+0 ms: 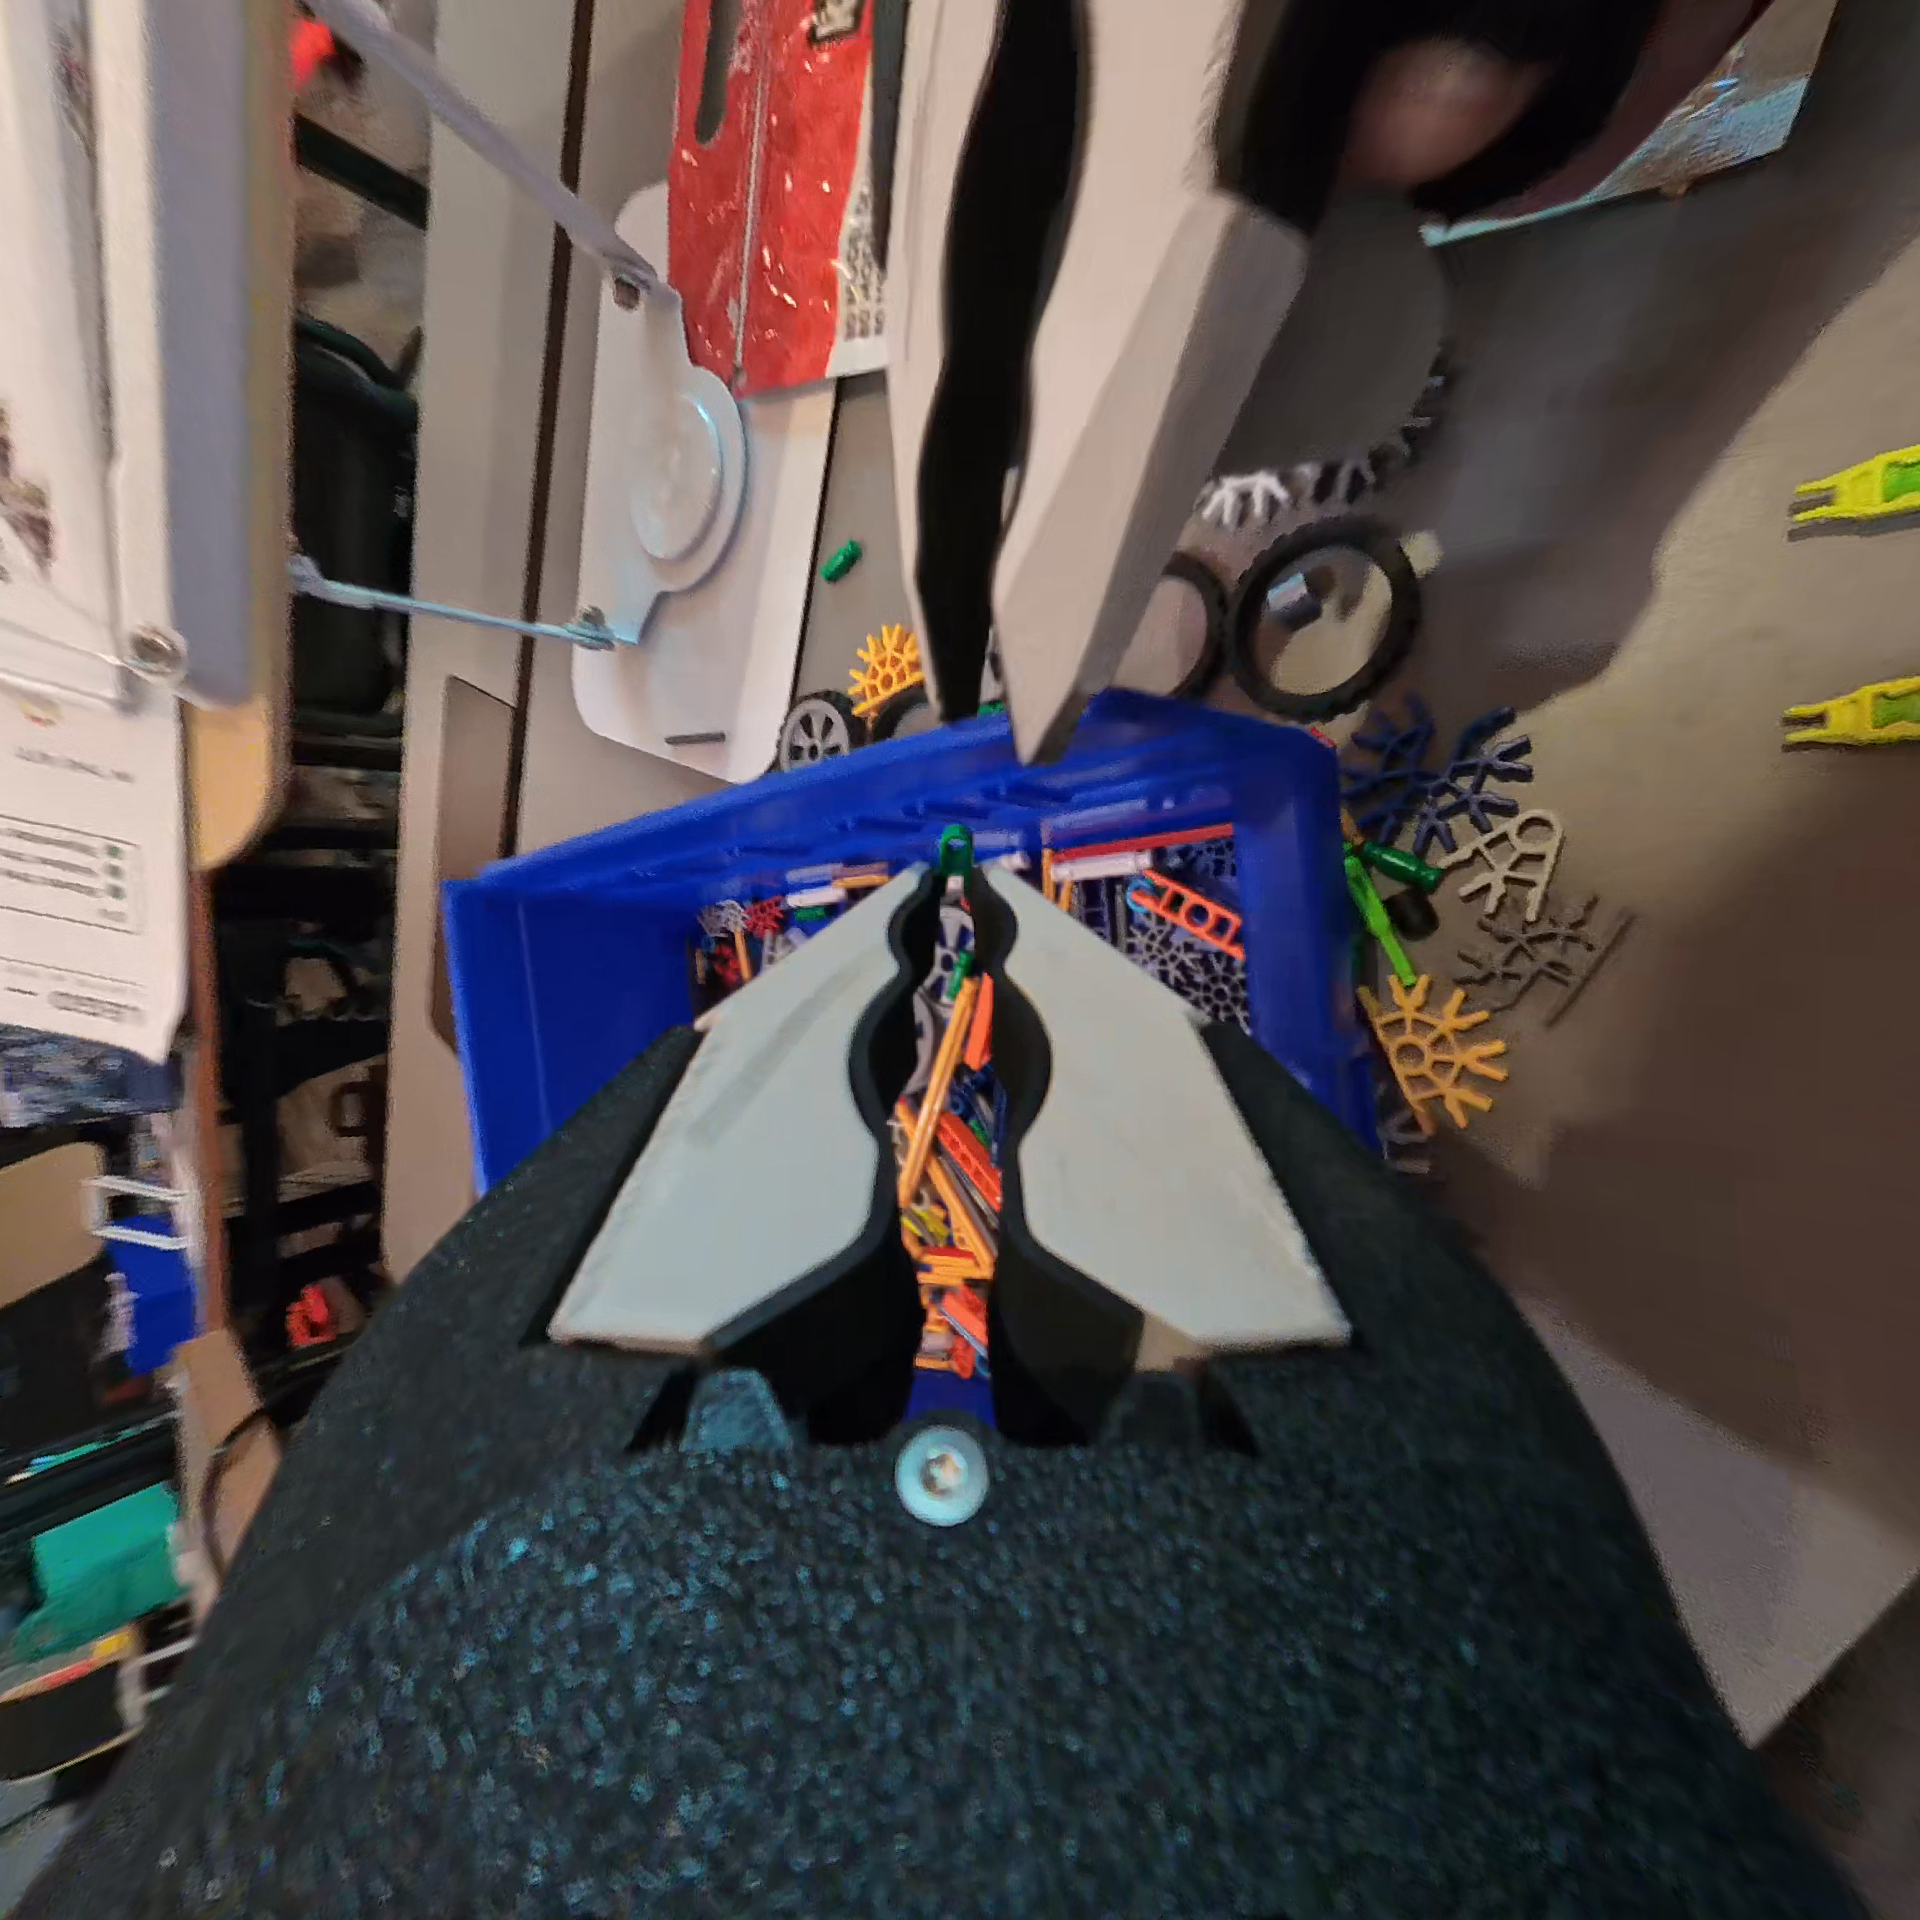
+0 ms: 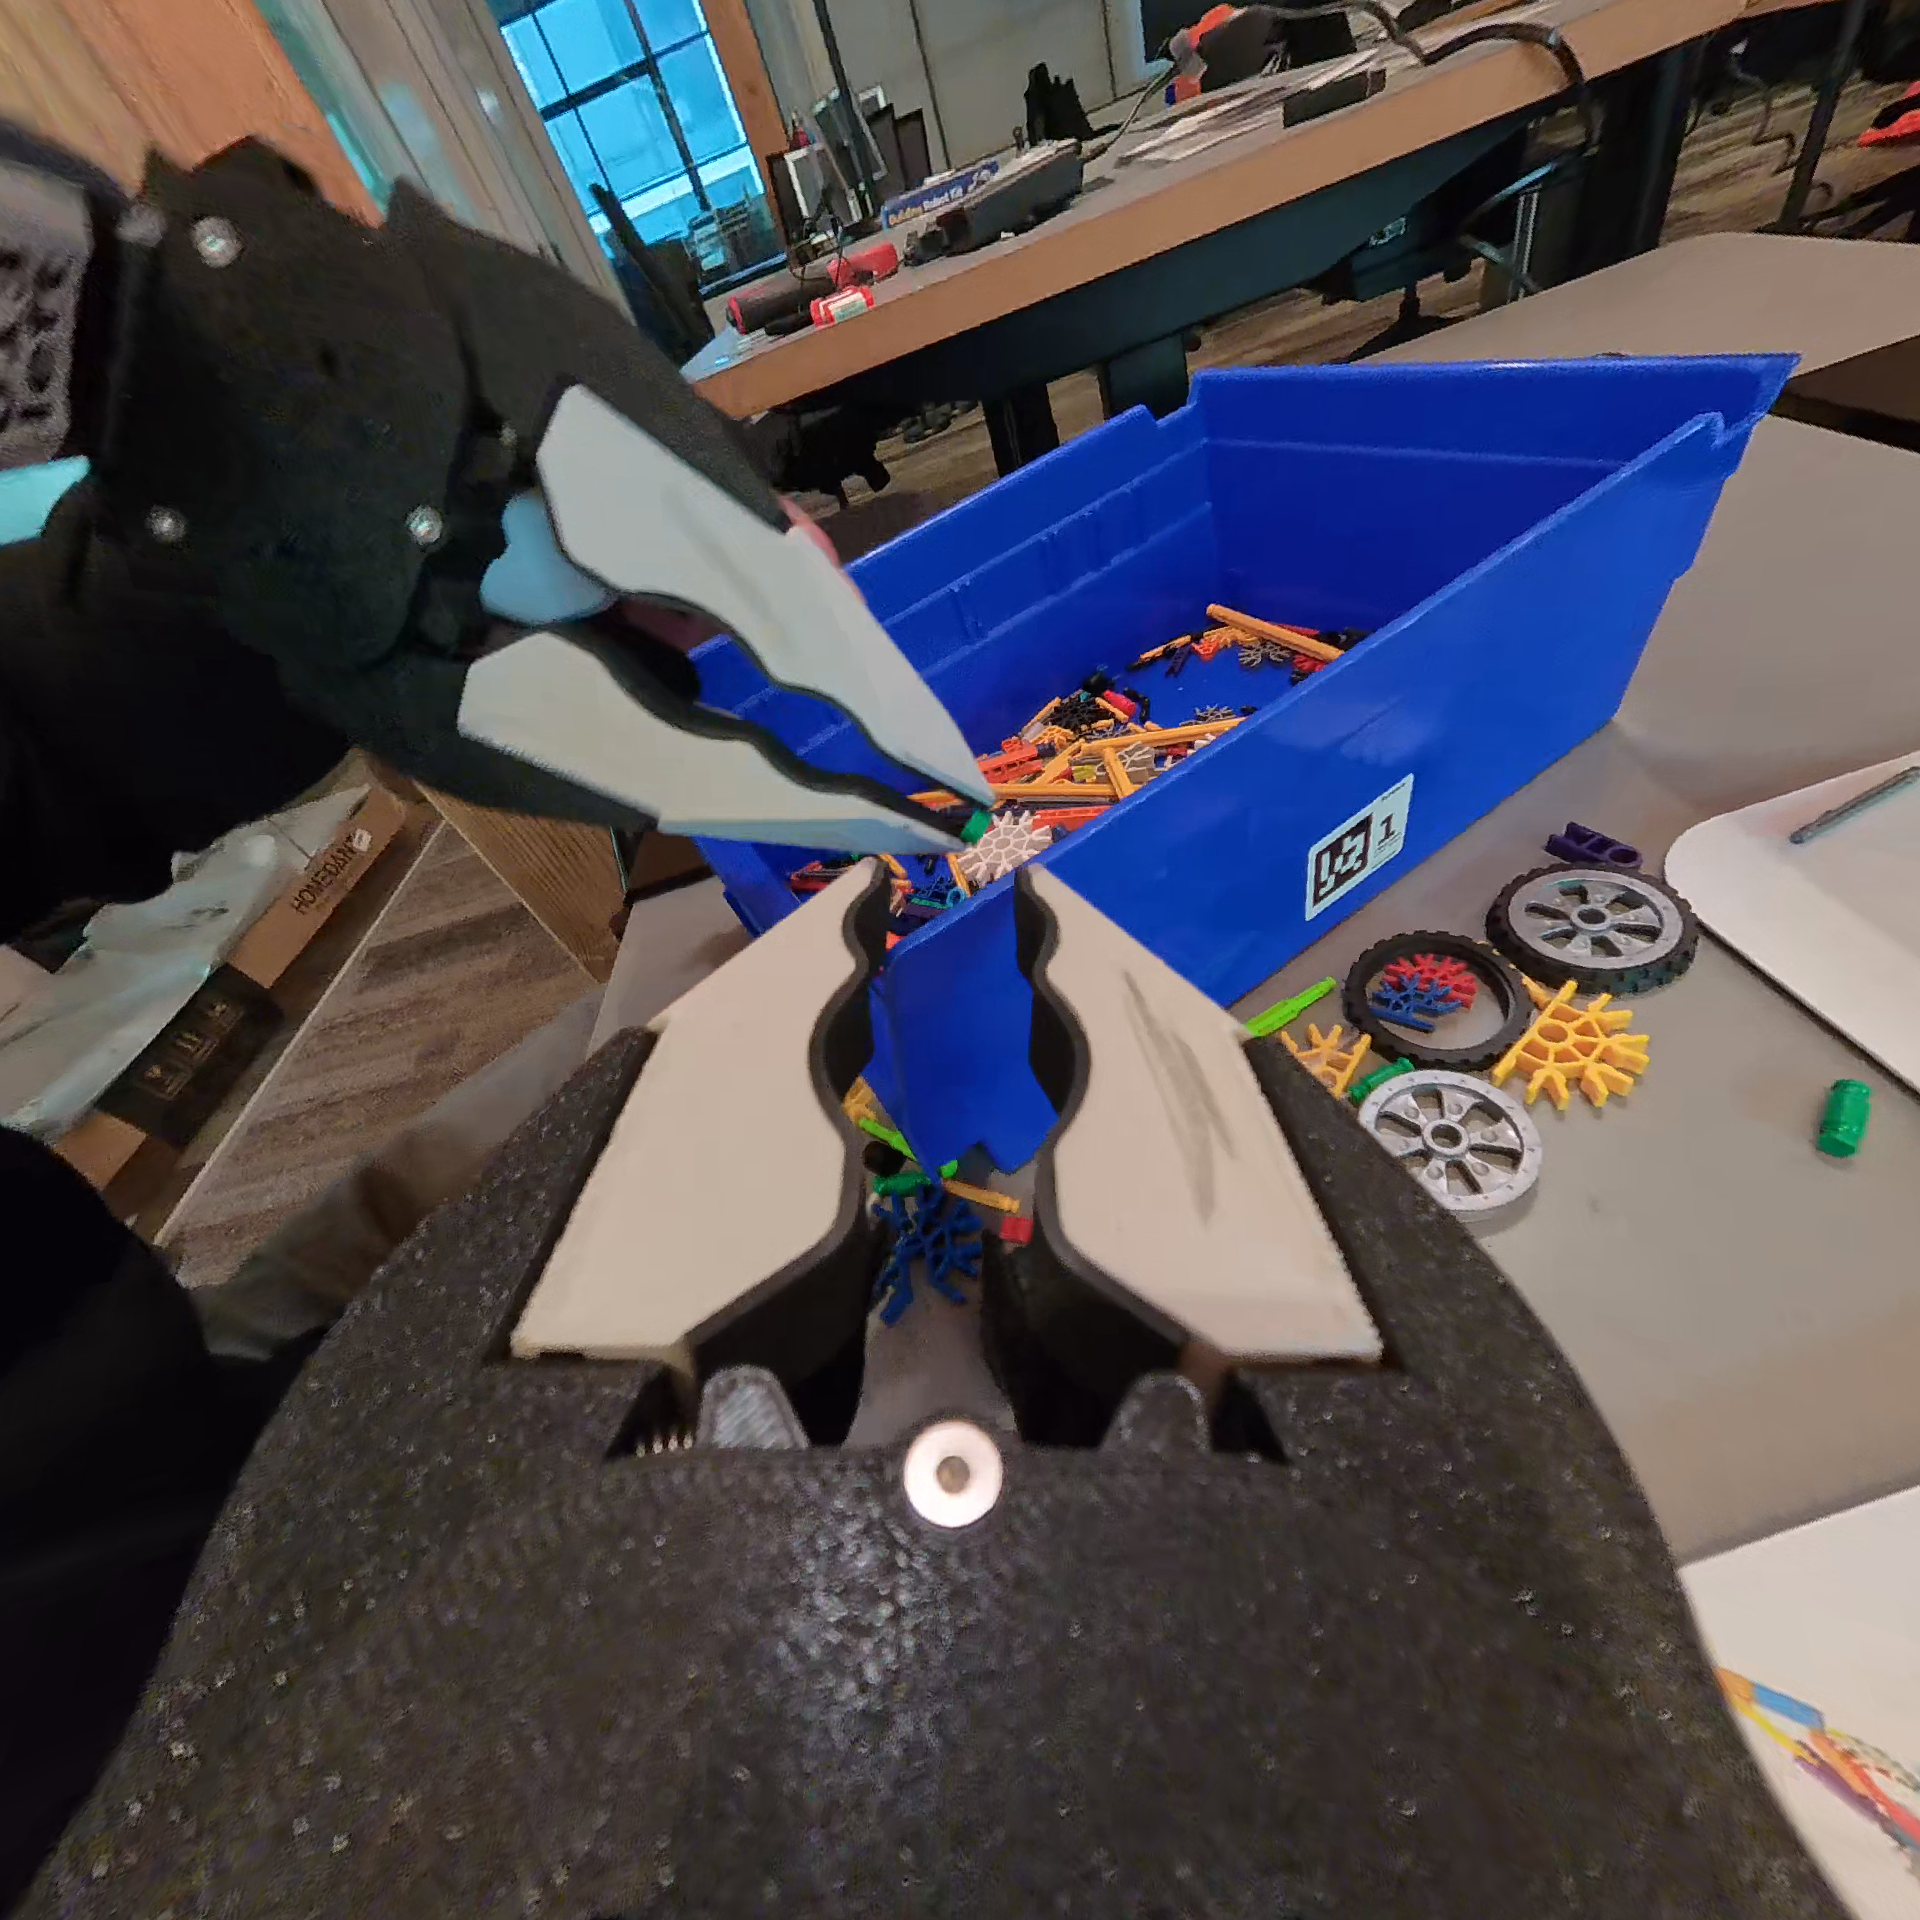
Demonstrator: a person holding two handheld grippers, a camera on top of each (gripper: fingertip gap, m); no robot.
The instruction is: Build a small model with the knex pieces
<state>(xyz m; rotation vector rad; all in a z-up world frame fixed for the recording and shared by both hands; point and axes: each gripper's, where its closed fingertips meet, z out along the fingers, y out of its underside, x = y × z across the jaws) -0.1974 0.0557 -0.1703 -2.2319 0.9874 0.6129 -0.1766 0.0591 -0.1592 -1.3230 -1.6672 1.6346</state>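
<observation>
A grey desk [image 2: 1714,1299] in an office room carries a blue bin [image 2: 1351,665] full of small plastic building parts. The left tool [image 1: 954,868] hangs over the bin, its tips pinching a small green piece [image 1: 954,847]. The right tool [image 2: 951,883] is spread, its tips either side of the bin's near corner, empty. At its 3 o'clock lie loose wheels [image 2: 1449,1143], a tyre [image 2: 1434,997] and a yellow connector [image 2: 1569,1044].
</observation>
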